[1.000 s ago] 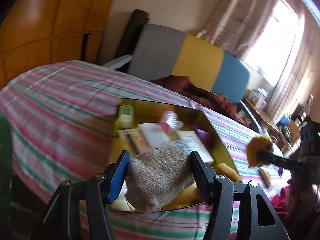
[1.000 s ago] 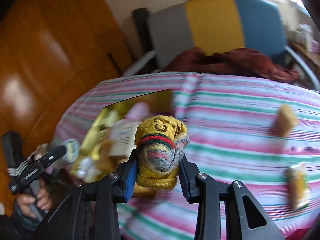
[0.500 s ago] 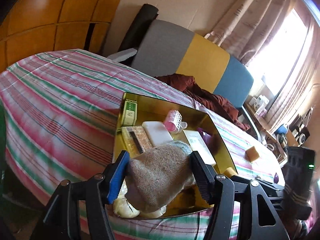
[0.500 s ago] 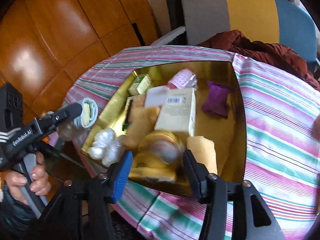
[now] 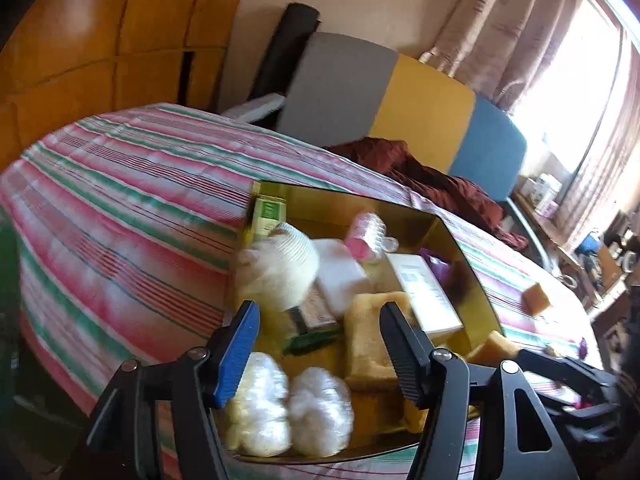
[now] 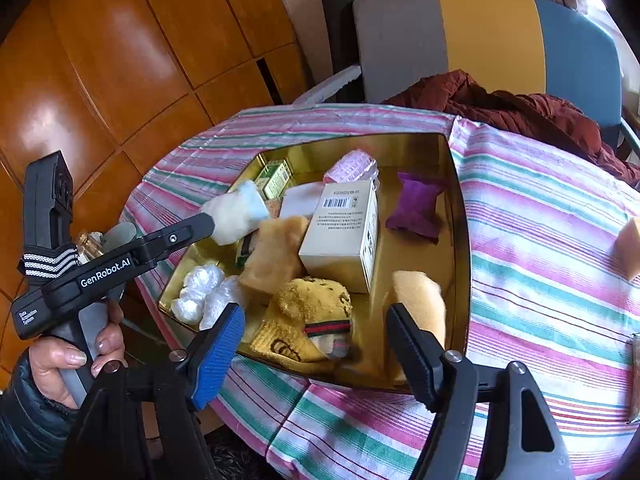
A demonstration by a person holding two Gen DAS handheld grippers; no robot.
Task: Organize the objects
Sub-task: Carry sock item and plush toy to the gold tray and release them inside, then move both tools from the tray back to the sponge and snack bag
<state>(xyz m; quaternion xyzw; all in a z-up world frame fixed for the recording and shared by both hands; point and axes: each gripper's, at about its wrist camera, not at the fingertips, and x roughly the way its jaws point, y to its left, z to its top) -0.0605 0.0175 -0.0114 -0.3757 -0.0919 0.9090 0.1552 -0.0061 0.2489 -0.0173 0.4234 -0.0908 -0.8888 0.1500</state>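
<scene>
A gold tray (image 6: 456,208) on the striped tablecloth holds several items: a white box (image 6: 340,236), a purple pouch (image 6: 416,208), a pink roller (image 6: 350,166), sponges and plastic-wrapped balls (image 6: 198,292). A yellow sock (image 6: 304,320) lies at the tray's near edge, just ahead of my open, empty right gripper (image 6: 312,344). My left gripper (image 5: 320,336) is open over the tray's near end. A pale sock (image 5: 280,272) lies blurred in the tray past its fingertips; in the right wrist view the sock (image 6: 236,212) is at the left gripper's tip.
A loose sponge (image 6: 630,248) and a packet (image 6: 636,376) lie on the cloth right of the tray (image 5: 404,208). A grey, yellow and blue chair back (image 6: 460,36) with a dark red garment (image 6: 512,112) stands behind the table. Wooden panels are at the left.
Both grippers opened. The yellow sock dropped from the right gripper into the tray's near edge. The pale sock left the left gripper's jaws and went into the tray.
</scene>
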